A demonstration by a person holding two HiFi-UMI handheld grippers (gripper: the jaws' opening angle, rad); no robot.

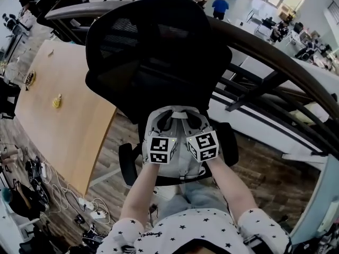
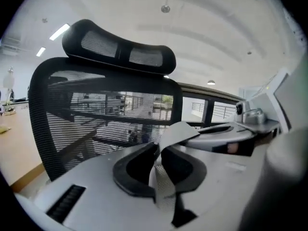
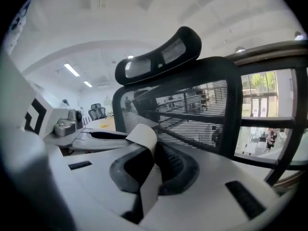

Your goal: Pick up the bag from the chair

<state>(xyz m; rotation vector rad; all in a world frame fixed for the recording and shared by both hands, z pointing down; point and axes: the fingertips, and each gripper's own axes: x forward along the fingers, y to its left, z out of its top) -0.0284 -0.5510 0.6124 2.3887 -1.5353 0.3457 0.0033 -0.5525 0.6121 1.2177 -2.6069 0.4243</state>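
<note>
Head view: left hand-held gripper (image 1: 165, 120), right hand-held gripper (image 1: 193, 120) abreast; backrest (image 1: 159, 62) near.

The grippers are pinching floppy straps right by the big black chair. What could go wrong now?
1. The left gripper pinches only the thin left strap, the right gripper only the right strap; either could slip from the shut jaws.
2. The grippers sit very close together in the head view and could bump.
3. The black chair stands close ahead; a swing might hit its mesh back.
</note>
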